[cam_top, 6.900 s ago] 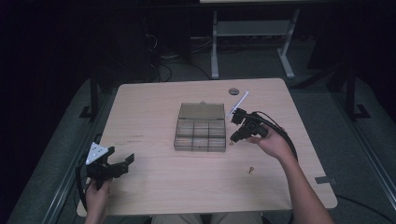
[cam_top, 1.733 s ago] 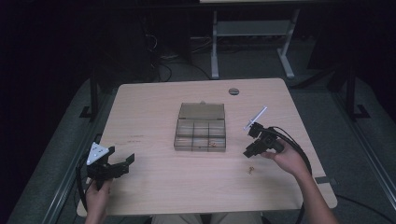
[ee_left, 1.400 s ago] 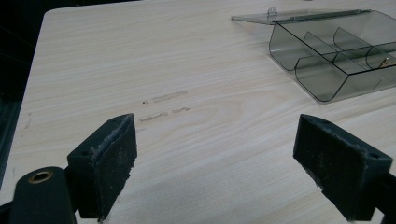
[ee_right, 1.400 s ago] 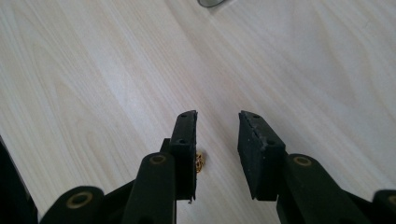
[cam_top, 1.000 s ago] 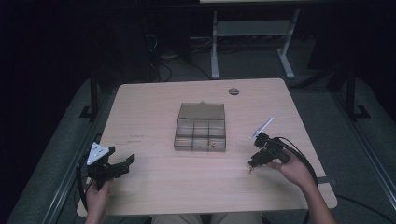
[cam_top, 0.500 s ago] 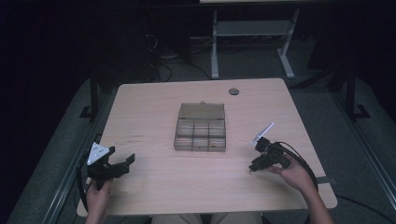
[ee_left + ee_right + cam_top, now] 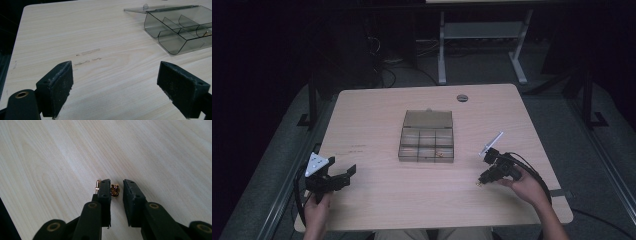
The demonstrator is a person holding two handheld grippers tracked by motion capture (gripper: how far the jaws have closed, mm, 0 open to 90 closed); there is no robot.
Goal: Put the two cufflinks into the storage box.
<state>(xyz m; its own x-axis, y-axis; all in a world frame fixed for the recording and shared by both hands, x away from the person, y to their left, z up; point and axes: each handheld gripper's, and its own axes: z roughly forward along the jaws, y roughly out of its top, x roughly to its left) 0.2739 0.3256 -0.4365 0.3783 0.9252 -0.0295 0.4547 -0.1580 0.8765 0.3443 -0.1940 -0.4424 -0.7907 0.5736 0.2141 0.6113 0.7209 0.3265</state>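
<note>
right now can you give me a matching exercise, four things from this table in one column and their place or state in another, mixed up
Things:
1. left gripper
2. right gripper
3. compartment box
4. small gold piece

Places or states:
a. lies on the table between two nearly closed fingers
b. sits mid-table with its clear lid folded back
c. held at the near left of the table, fingers wide apart over bare wood
d. lowered at the near right of the table, fingers close around a tiny item

Pairs: 1-c, 2-d, 3-b, 4-a
</note>
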